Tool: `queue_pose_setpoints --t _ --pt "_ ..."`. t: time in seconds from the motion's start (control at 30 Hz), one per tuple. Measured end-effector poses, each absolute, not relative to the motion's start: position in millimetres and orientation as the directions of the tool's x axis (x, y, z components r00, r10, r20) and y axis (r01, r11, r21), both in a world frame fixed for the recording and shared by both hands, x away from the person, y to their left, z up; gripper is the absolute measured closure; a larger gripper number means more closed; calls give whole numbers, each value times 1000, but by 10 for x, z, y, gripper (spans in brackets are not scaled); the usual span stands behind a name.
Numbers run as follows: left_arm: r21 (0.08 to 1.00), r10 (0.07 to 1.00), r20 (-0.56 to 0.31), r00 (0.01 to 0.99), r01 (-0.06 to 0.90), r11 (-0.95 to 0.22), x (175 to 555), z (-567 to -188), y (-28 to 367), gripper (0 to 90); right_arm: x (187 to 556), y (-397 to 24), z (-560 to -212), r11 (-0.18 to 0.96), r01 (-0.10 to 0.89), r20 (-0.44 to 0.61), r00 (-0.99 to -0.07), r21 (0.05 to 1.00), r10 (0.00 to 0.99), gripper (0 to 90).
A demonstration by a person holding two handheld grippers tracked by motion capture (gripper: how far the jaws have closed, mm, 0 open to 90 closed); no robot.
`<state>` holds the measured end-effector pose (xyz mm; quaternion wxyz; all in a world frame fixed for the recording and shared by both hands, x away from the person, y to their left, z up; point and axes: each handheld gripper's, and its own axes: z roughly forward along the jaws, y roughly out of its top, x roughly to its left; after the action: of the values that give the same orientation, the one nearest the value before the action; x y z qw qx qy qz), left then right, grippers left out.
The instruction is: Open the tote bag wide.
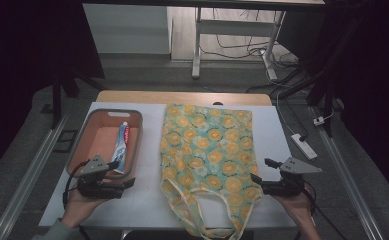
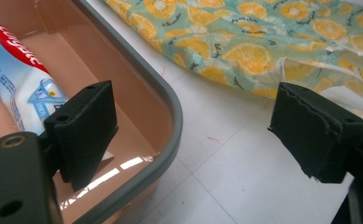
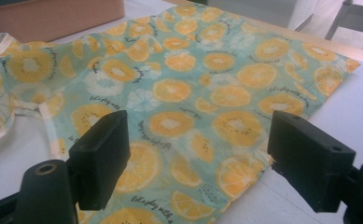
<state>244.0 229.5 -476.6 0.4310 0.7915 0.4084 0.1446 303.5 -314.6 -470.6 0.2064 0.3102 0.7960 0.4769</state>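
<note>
desk: white top lying under everything, a wooden strip running along its far edge.
tote bag: teal cloth printed with orange slices, lying flat mid-desk, its handles trailing over the near edge.
basket: pink with a grey rim, sitting by the left edge.
toothpaste tube: lying inside the basket along its right wall.
left gripper: hovering at the basket's near right corner, jaws standing wide apart, gripping nothing.
right gripper: hovering at the bag's right edge near the near side, jaws spread wide, holding nothing.
hands: reaching in from the near edge.
</note>
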Motion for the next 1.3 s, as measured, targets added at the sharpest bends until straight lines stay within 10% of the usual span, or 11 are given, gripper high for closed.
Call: queue_pose_setpoints --t 1.3 --pt "816 667 -73 741 429 -388 2700 -4364 1760 183 2937 -3011 -4613 368 272 -50 -742 889 669 235"
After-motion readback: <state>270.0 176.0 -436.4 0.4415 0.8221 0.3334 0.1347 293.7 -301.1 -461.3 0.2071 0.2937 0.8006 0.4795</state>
